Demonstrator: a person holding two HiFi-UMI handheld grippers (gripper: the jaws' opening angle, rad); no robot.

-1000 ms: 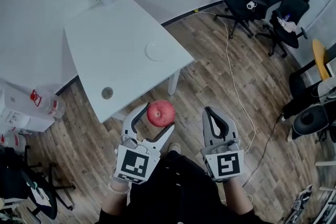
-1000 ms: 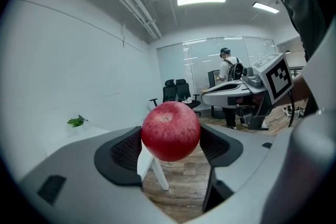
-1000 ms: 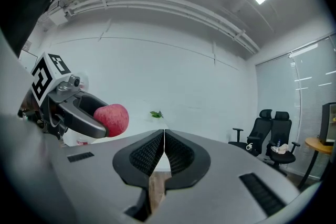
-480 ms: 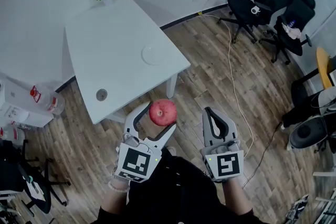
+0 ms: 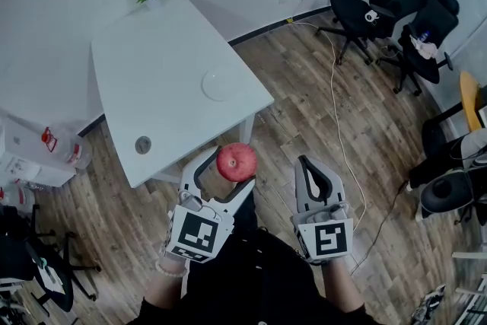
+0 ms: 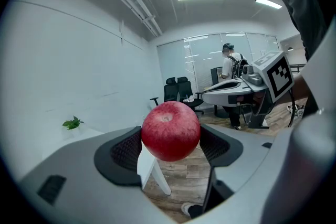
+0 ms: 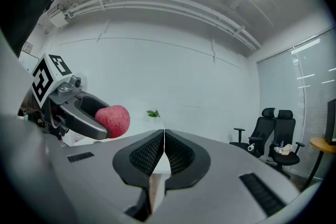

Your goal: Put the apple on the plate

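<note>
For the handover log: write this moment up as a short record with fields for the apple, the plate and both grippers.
apple: red, clamped in the left gripper, held in the air short of the near edge of the table
left gripper: jaws closed on the apple's sides
right gripper: jaws together, nothing between them
plate: white, nothing on it, on the table toward its right edge
task state: apple not yet on the plate
</note>
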